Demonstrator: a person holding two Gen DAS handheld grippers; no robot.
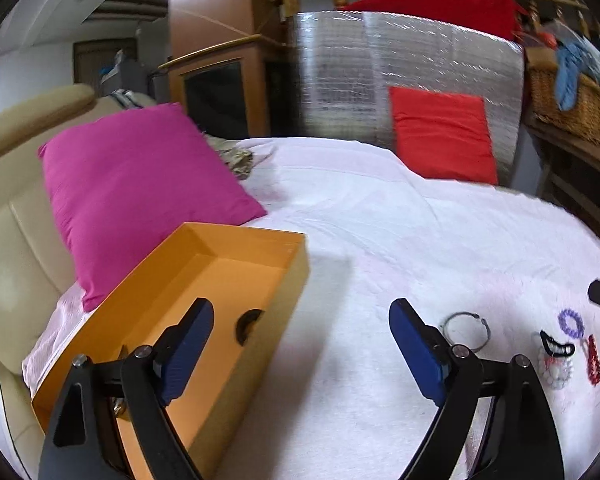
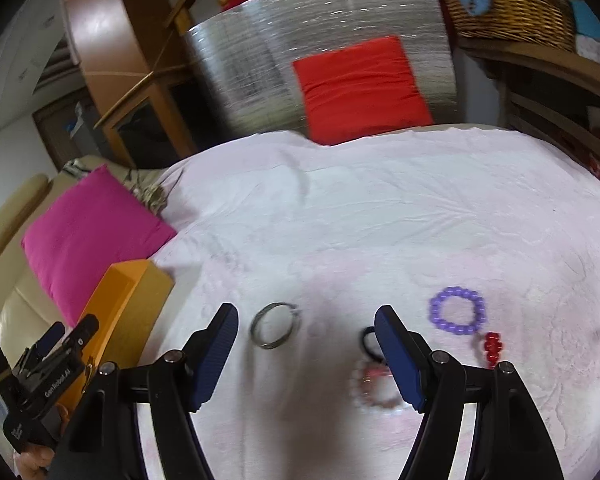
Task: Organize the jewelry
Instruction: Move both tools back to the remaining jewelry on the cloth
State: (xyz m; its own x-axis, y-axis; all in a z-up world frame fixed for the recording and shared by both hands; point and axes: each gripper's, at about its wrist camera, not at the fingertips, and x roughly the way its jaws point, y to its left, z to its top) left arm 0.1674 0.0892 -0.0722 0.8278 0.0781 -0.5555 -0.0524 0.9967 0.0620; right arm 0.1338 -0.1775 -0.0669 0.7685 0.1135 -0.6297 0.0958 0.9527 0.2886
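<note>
An open orange box [image 1: 204,312] stands on the white cloth at the left, with a dark round item [image 1: 248,326] inside. My left gripper [image 1: 301,324] is open and empty, its left finger over the box. A silver bangle [image 1: 467,330] [image 2: 275,329], a purple bead bracelet [image 1: 571,321] [image 2: 457,310], a red bead piece [image 1: 593,364] [image 2: 491,344], a black hair tie [image 1: 555,346] [image 2: 369,343] and a pale bead bracelet [image 1: 555,374] [image 2: 373,390] lie on the cloth. My right gripper [image 2: 305,326] is open and empty, low over the bangle and hair tie.
A magenta cushion [image 1: 140,188] leans on the cream sofa behind the box. A red cushion [image 1: 443,136] rests against a silver foil panel [image 1: 379,72] at the back. A wicker basket [image 2: 507,0] sits on a shelf at the right. The left gripper shows in the right view [image 2: 48,364].
</note>
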